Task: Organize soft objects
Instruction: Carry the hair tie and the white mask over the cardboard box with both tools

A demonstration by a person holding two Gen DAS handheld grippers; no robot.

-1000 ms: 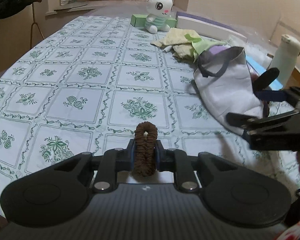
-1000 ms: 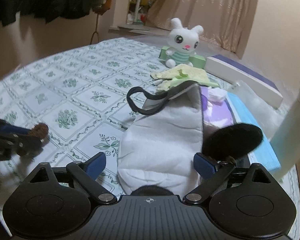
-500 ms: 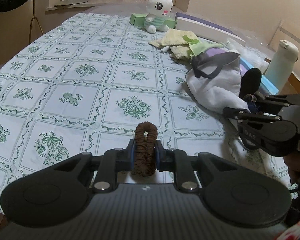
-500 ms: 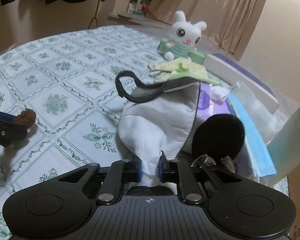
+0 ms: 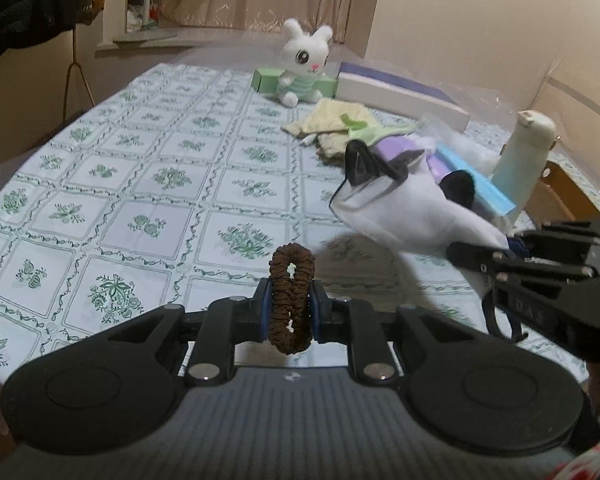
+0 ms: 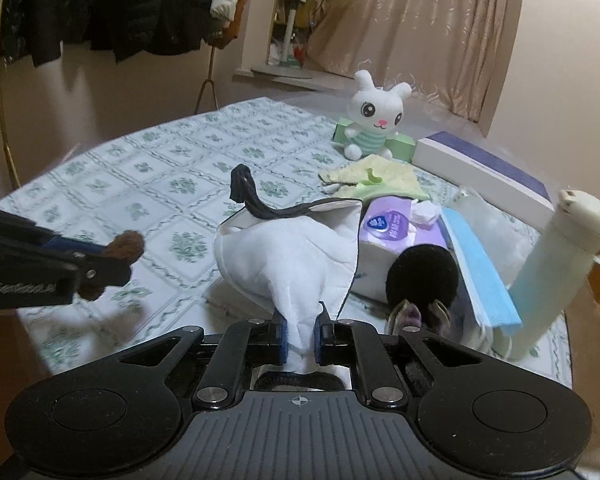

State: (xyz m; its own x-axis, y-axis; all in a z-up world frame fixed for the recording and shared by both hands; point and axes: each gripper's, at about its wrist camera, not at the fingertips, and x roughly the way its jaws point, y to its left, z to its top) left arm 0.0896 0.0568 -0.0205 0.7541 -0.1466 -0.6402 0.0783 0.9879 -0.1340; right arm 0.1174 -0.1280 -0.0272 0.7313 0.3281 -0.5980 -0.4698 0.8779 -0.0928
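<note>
— Right wrist view: the right gripper (image 6: 300,330) has just clamped its jaws on the white bag's (image 6: 288,256) bottom corner, lifting it off the tabletop (image 6: 148,176).
— And the left gripper (image 5: 290,312)?
— Clenched on the brown scrunchie (image 5: 291,296), held beside the bag; probably that goes inside.

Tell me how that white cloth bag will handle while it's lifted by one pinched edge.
Probably floppy: the white bag sags in soft folds from the right gripper, shut on one edge. It looks light, since thin fabric bunches easily. Its black strap dangles loose and may snag the tissue pack beside it.
</note>
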